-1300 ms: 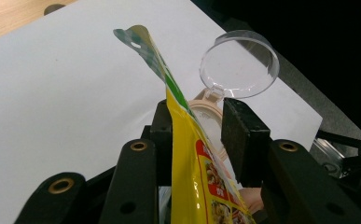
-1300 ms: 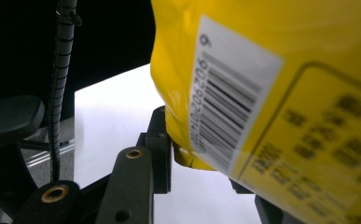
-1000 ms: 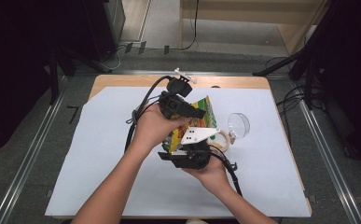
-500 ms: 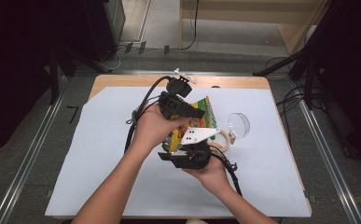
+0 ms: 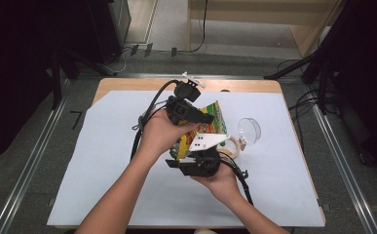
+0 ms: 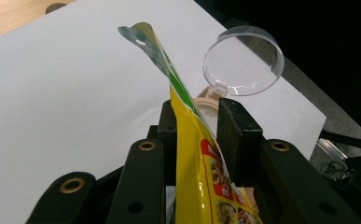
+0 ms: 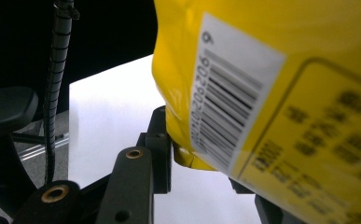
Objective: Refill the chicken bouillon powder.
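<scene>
Left gripper [image 5: 206,118] pinches the top part of the yellow snack bag [image 6: 201,168], jaws pressed on both faces of it, bag edge running up between them toward 12 o'clock in the left gripper view. Right gripper [image 7: 201,161] has the bag's bottom corner near the barcode between its jaws; left pad touches the bag, the right one is hidden behind the bag, so I read it as a grip but can't fully confirm. Bag hangs lifted off the white sheet [image 5: 103,161] at table centre, stretched between my two tools. Clear round container [image 5: 249,130] with its beige ring sits on the sheet at about 3 o'clock of the bag, apart from it, looks empty. My judgement: pick-up and two-handed hold are done; top seal with the hang hole still looks closed, so opening and pouring into the container are left.
</scene>
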### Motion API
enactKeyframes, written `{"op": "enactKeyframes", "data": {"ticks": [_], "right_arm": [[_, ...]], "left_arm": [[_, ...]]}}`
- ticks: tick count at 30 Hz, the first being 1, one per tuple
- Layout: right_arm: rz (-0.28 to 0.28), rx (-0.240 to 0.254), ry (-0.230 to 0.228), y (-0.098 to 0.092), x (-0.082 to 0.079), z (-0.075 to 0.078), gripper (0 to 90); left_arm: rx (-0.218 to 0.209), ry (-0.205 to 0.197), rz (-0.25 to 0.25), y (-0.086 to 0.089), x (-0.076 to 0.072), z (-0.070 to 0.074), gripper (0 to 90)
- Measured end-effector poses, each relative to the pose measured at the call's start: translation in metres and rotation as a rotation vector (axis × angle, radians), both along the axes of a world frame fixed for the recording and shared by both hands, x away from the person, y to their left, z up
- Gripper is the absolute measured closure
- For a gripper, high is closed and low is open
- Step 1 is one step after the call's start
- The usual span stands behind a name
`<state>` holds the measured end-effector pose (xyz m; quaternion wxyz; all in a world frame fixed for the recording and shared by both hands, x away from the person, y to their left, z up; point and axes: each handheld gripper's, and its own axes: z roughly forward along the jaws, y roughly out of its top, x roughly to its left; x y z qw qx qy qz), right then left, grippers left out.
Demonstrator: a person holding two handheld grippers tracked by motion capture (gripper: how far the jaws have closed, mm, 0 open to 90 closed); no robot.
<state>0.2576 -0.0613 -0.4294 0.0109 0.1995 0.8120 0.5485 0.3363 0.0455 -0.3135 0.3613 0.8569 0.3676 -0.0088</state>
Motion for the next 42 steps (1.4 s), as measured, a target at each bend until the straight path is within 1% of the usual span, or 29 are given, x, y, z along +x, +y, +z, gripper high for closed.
{"op": "enactKeyframes", "data": {"ticks": [16, 21, 25, 31, 33, 35, 42], "right_arm": [[-0.002, -0.001, 0.0, 0.0, -0.001, 0.0, 67.9], [-0.006, -0.003, 0.001, -0.001, -0.001, 0.0, 67.9], [-0.008, -0.002, 0.002, -0.001, -0.001, -0.001, 67.9], [-0.01, 0.004, 0.005, -0.002, -0.002, -0.002, 67.9], [-0.011, 0.009, 0.003, -0.002, -0.001, -0.003, 67.9], [-0.01, 0.018, 0.019, -0.002, -0.002, -0.004, 67.9], [-0.017, 0.017, 0.017, -0.004, -0.002, -0.005, 67.9]], "left_arm": [[-0.002, -0.001, -0.002, -0.001, 0.0, 0.0, 71.9], [-0.004, 0.01, -0.001, -0.001, 0.001, -0.001, 72.2], [-0.003, 0.011, -0.001, -0.002, 0.001, -0.001, 72.2], [0.007, 0.004, -0.009, -0.005, -0.001, -0.001, 71.8], [0.016, 0.01, -0.01, -0.007, 0.0, -0.002, 71.6], [0.022, 0.012, -0.014, -0.007, 0.0, -0.003, 71.6], [0.019, 0.009, -0.021, -0.01, 0.0, -0.003, 71.3]]}}
